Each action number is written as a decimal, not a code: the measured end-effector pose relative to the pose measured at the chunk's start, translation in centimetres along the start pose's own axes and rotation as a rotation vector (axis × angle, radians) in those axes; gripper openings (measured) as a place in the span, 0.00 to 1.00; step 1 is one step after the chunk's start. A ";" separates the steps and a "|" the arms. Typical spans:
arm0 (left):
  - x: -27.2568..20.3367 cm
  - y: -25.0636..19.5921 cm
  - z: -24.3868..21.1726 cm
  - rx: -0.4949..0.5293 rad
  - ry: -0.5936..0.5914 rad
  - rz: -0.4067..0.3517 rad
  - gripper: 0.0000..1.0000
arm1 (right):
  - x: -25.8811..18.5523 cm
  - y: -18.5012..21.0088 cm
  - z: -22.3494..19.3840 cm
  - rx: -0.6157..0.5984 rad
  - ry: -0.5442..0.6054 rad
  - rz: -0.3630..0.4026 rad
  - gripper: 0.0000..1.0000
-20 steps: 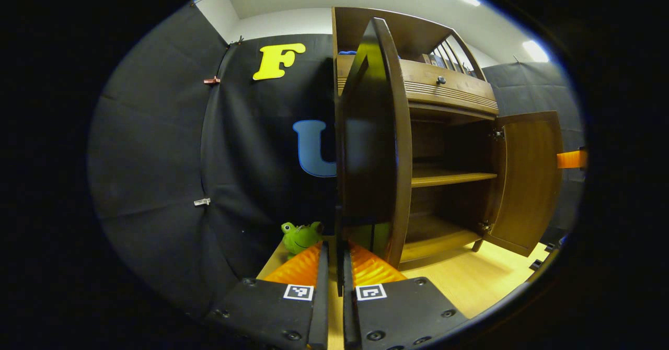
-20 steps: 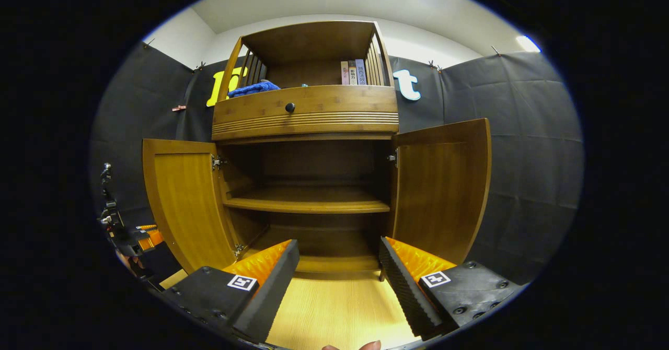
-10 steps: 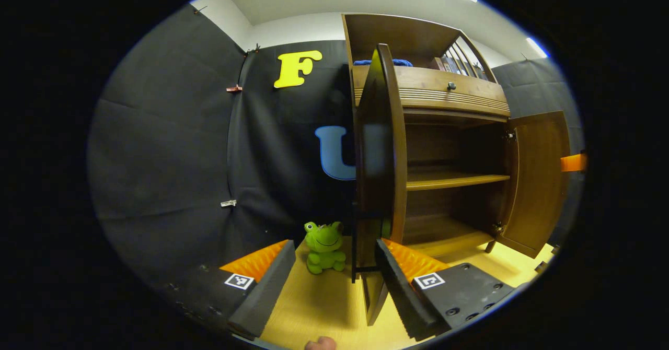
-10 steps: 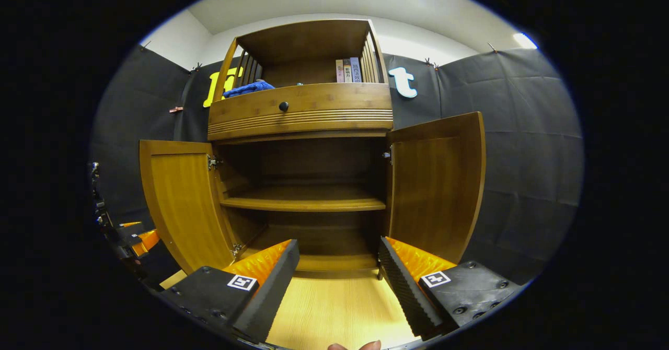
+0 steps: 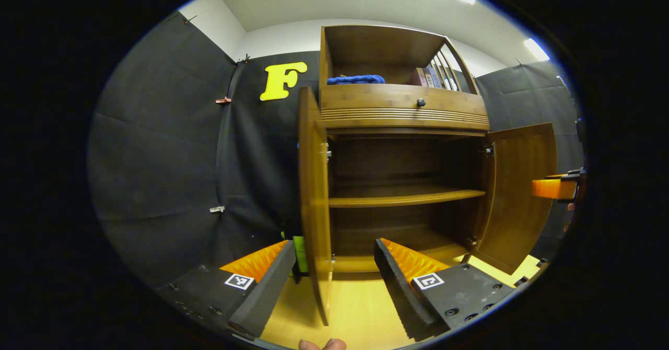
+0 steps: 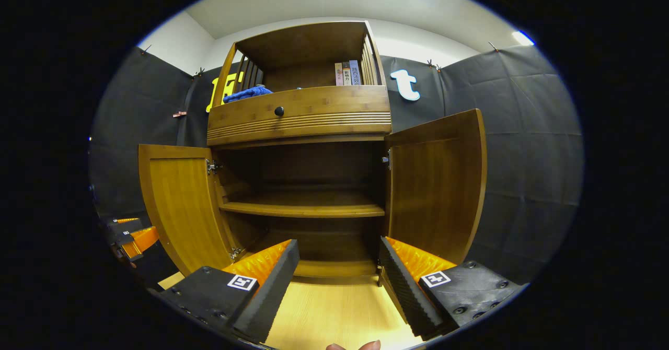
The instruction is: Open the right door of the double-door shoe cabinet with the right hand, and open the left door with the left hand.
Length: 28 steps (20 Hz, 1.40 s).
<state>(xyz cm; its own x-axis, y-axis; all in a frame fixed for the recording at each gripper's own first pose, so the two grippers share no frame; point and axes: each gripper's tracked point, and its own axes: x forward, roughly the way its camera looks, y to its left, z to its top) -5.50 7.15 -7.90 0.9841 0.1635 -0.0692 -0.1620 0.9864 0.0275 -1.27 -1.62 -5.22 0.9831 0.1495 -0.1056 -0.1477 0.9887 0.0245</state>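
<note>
The wooden shoe cabinet (image 6: pixel 300 112) stands with both doors swung out. In the right gripper view the left door (image 6: pixel 180 203) and right door (image 6: pixel 436 183) flank two bare shelves (image 6: pixel 303 209). My right gripper (image 6: pixel 338 274) is open in front of the cabinet, holding nothing. In the left gripper view the left door (image 5: pixel 313 198) is seen edge-on between the fingers of my left gripper (image 5: pixel 334 274), which is open and apart from the door. The right door (image 5: pixel 517 193) stands open at the right, with the other gripper (image 5: pixel 556 188) just beyond it. The left gripper (image 6: pixel 130 235) also appears at the left edge of the right gripper view.
Above the doors is a drawer with a dark knob (image 6: pixel 279 111), and on top a blue cloth (image 6: pixel 245 93) and some books (image 6: pixel 347 73). A green toy (image 5: pixel 299 251) peeks out behind the left door. Light wood floor (image 6: pixel 334 313) lies in front.
My left gripper opened, letting go of the left door's edge, then pulled back and turned toward the cabinet's inside. The right gripper barely moved.
</note>
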 end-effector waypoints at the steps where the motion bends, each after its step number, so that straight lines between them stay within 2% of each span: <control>1: 0.1 -1.3 0.5 0.000 -0.009 -0.012 0.94 | 0.1 -0.2 0.0 -0.007 0.000 0.002 0.98; 5: 0.6 -5.3 2.4 0.009 -0.048 -0.040 0.94 | -0.1 -0.5 0.0 -0.001 -0.006 0.011 1.00; 10: 1.5 -7.6 3.3 0.008 -0.053 -0.029 0.94 | 0.0 -1.2 -0.1 -0.007 -0.010 0.003 0.98; 14: 2.0 -8.8 3.6 0.018 -0.060 -0.033 0.95 | 0.0 -1.6 -0.8 0.007 0.007 -0.002 0.98; 15: 2.1 -8.9 3.7 0.023 -0.063 -0.030 0.94 | -0.1 -1.6 -0.9 0.017 0.010 -0.001 0.95; 16: 2.2 -9.0 3.7 0.026 -0.063 -0.025 0.94 | -0.2 -1.5 -1.1 0.022 0.014 0.004 0.98; 28: 3.3 -11.1 3.3 0.076 -0.045 -0.032 0.94 | 0.4 -3.0 -1.1 0.026 0.013 0.012 1.00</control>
<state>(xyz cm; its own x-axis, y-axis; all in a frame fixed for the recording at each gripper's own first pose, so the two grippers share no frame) -0.24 -3.35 -5.19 0.9912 0.1296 -0.0261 -0.1263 0.9868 0.1015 -0.56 -4.51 -6.38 0.9798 0.1615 -0.1184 -0.1564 0.9864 0.0512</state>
